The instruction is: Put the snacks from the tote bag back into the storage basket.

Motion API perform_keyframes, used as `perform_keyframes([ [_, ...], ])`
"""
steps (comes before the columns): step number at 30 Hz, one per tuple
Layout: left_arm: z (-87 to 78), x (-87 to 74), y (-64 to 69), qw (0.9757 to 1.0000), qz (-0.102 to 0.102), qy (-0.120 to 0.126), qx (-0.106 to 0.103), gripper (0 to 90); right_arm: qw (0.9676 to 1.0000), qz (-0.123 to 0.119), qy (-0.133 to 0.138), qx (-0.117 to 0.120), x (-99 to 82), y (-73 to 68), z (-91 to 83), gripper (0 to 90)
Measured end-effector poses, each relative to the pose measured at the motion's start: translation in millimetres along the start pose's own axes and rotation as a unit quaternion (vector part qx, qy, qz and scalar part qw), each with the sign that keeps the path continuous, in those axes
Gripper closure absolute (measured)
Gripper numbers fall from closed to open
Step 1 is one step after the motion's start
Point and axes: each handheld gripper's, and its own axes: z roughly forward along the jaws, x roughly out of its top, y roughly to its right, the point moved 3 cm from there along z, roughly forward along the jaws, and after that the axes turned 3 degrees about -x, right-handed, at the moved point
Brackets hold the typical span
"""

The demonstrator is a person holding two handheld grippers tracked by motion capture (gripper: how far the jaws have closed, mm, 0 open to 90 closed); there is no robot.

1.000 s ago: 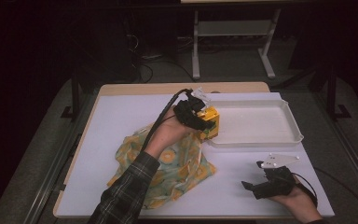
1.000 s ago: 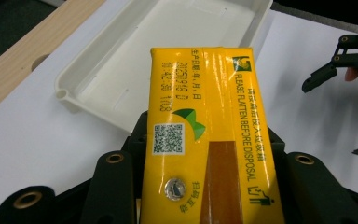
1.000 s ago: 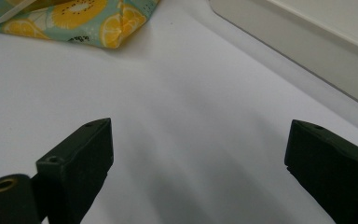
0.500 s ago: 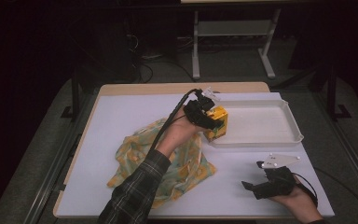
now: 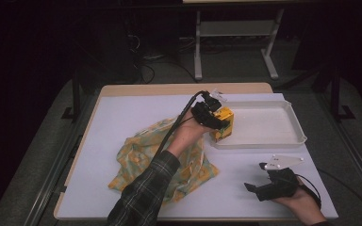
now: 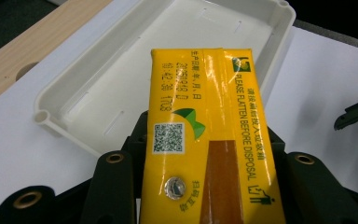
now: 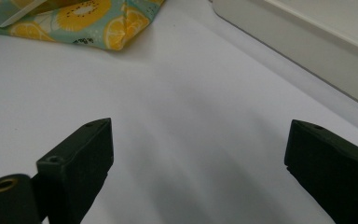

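Here the left gripper (image 5: pixel 217 123) is clamped on a yellow drink carton (image 6: pixel 209 135), both jaws pressed to its sides, holding it at the near left corner of the white tray (image 5: pixel 292 136). The right gripper (image 5: pixel 257 187) rests on the table (image 5: pixel 122 113) with its jaws wide apart and nothing between them. A fruit-print cloth (image 5: pixel 136 155) lies beside the tray.

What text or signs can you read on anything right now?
All on the yellow carton between the left gripper's jaws:
"PLEASE FLATTEN BEFORE DISPOSAL"
A QR code and a green leaf logo
A small person-and-bin sign
Chinese lines and a printed date code: too blurred to read
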Motion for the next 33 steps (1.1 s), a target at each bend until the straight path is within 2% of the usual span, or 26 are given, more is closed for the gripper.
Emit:
perform_keyframes([
  [4,4.7,1.9,-0.8,1.0000,0.000,0.001,0.001,53.9,1.0000,0.000,0.000,0.001,0.0,-0.2,0.2,7.6],
  [5,6.6,2.7,0.1,1.0000,-0.006,0.006,0.003,53.9,1.0000,0.000,0.001,0.001,0.1,-0.1,0.2,7.6],
  [9,10.6,4.9,0.3,1.0000,0.002,0.000,0.001,53.8,1.0000,-0.002,0.002,0.002,0.1,0.3,0.3,7.6],
  [23,27.8,4.9,3.5,1.0000,0.001,-0.008,0.000,53.8,1.0000,0.000,0.001,0.002,-0.5,0.7,0.2,7.7],
  [26,31.2,3.2,2.6,0.9998,0.007,-0.018,0.002,53.8,1.0000,-0.001,0.001,0.003,-0.4,0.5,0.3,7.7],
  [33,40.2,-2.0,1.9,0.9994,0.007,-0.034,0.004,53.6,1.0000,-0.003,-0.001,0.003,-0.6,1.0,0.4,7.7],
])
